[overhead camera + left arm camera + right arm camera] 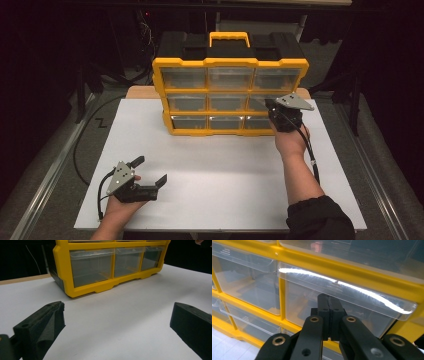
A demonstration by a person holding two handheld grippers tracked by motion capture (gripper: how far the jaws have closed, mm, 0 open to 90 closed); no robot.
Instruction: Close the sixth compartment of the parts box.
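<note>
Right arm stretched well forward across the white tabletop [210, 170], wrist level, and the right tool [274, 111] is up at the front of the yellow drawer cabinet [230, 62], at its right-hand column, about the middle row. Its jaws are pressed tight together, pad to pad, nothing between them, the tips just under the lip of a clear drawer [352, 302]; whether they actually touch the plastic I cannot tell. That drawer runs lengthwise along the cabinet's face, its front pointing back at the person, and it sits flush in its yellow frame. The cabinet stands upright at the far side of the tabletop, handle on top, three rows of three drawers. Near the front edge, the left tool [150, 172] rests low in the left hand, angled right and forward, jaws spread wide over bare tabletop.
</note>
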